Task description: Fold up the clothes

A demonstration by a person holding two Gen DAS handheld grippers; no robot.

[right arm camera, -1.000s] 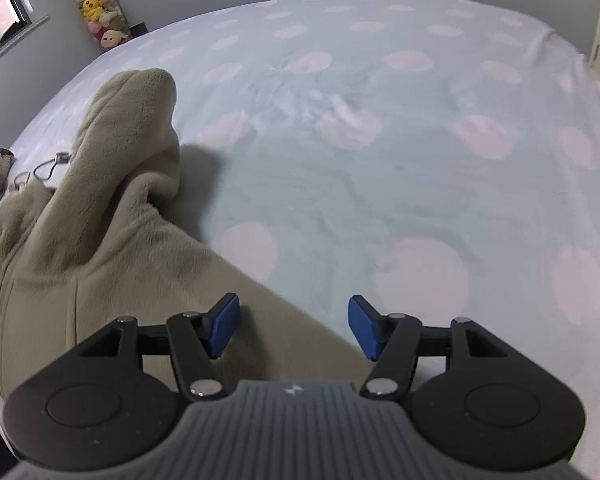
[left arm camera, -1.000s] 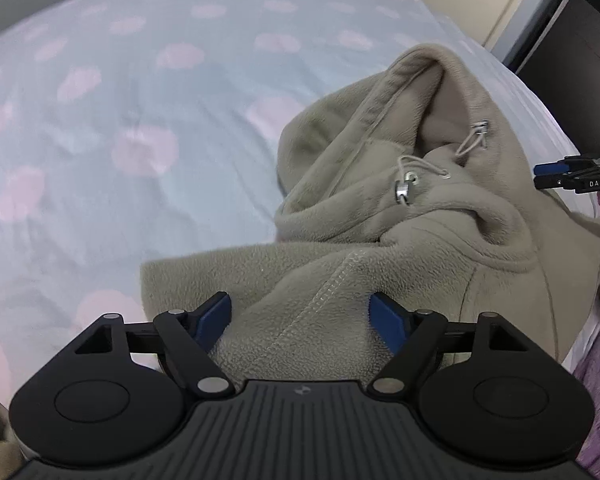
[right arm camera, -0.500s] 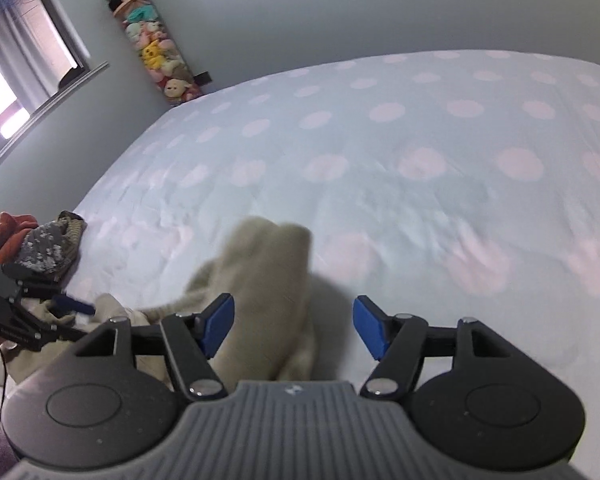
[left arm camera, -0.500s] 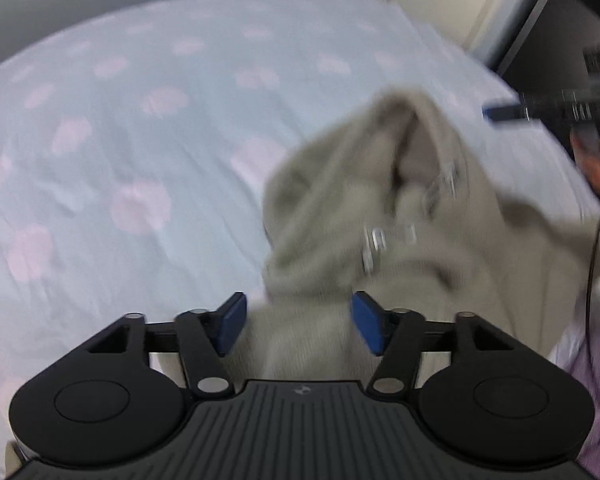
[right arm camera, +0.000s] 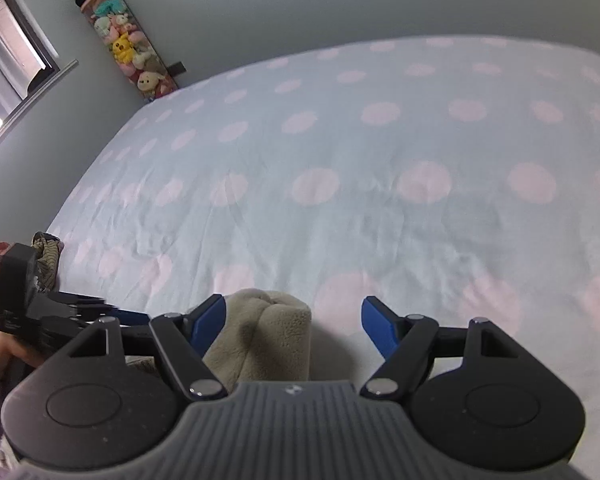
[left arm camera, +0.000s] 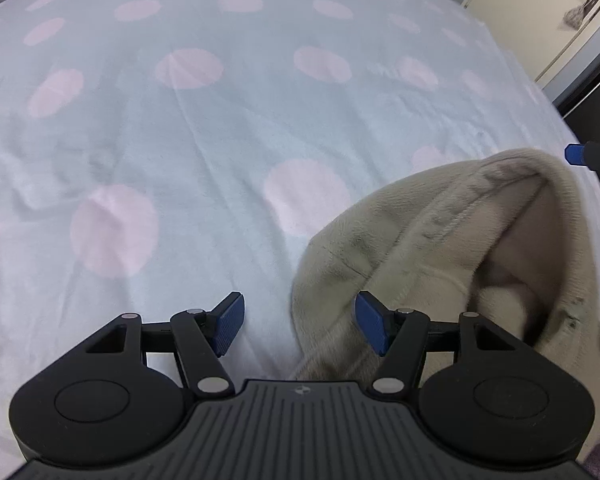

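Note:
A beige fleece hoodie (left arm camera: 440,240) lies bunched on the bed, its hood opening up at the right of the left wrist view. My left gripper (left arm camera: 298,328) is open, its right finger over the hoodie's edge, its left finger over bare sheet. In the right wrist view, a fold of the hoodie (right arm camera: 264,336) rises between the fingers of my open right gripper (right arm camera: 290,328), close to the left finger. The right gripper's blue fingertip (left arm camera: 576,154) shows at the right edge of the left wrist view. The left gripper (right arm camera: 60,316) shows at the left of the right wrist view.
The bed sheet (right arm camera: 380,184) is pale blue with pink dots. A tall hanging holder of plush toys (right arm camera: 120,40) is in the far corner by a window (right arm camera: 4,60). Other clothes (right arm camera: 46,252) lie at the bed's left edge. A door (left arm camera: 548,20) is at the right.
Both grippers have pulled back and lifted from the hoodie. The left view has swung left, so the hoodie now sits at its right. The right view now shows only a small fold.

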